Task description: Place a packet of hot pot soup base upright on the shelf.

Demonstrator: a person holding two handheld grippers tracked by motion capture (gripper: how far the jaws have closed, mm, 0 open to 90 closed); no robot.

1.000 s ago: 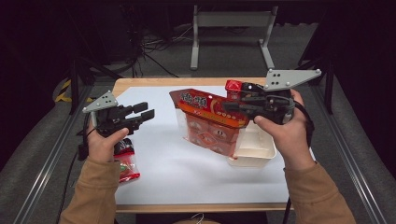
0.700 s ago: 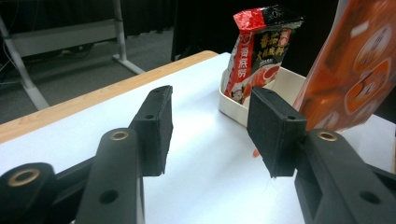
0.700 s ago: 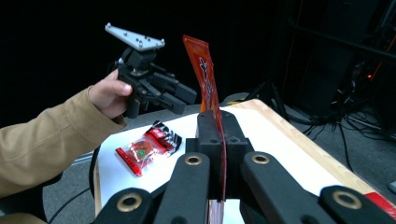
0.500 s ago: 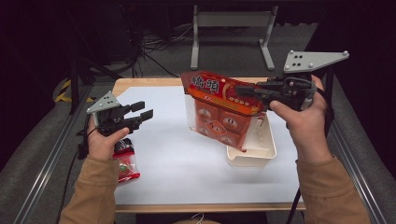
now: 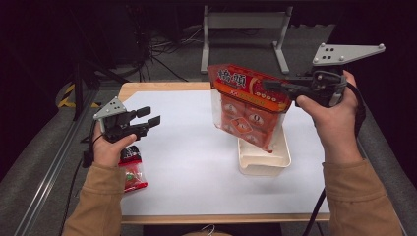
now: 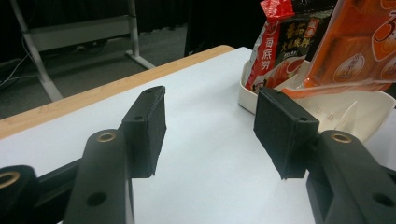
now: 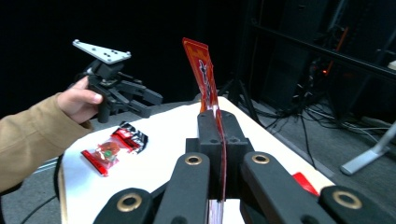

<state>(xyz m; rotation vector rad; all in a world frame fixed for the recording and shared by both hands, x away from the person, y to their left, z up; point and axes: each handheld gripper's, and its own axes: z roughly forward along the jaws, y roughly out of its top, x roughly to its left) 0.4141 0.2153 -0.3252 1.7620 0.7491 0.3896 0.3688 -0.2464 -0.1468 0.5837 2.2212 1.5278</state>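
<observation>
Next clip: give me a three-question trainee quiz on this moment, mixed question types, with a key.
1. True or false: the right gripper is clamped on the top edge of the large orange bag.
2. Which container sits under the lifted bag? A) a metal bowl B) a white tray C) a cardboard box
3. Fill in: the small red packet lies on the white table next to the person's ____ hand.

Key
1. True: in the right gripper view the bag's flat edge is pinched between the closed jaws.
2. B
3. Left: it lies just by the hand holding the left gripper, whose jaws have just been opening with nothing between them.
</observation>
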